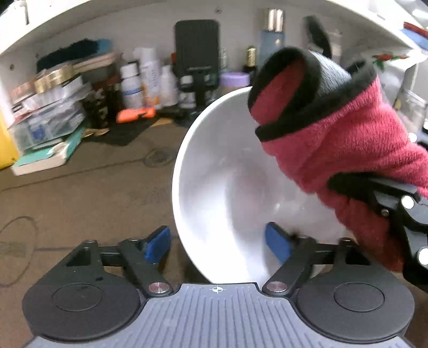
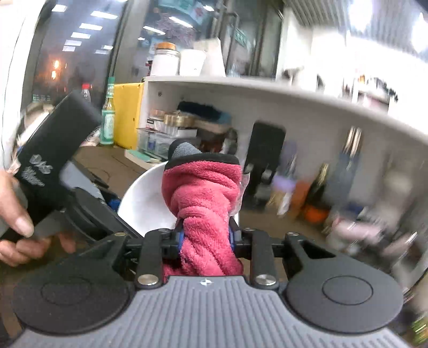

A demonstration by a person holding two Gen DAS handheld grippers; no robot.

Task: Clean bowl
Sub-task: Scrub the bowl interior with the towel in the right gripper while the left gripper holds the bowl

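Tilting the white bowl [image 1: 227, 187] between loosely parted pads, left gripper [image 1: 218, 245] exposes its inside to the red cloth [image 2: 204, 214] clamped in right gripper [image 2: 205, 238].

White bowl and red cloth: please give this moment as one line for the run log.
left gripper: open around tilted white bowl rim | right gripper: shut on red fleece cloth | cloth at bowl

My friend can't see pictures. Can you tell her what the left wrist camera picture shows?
A white bowl stands tipped on its edge between the open blue pads of the left claw. A red cloth with black trim, held by the right claw, reaches into it. Bottles and boxes crowd the shelf behind.
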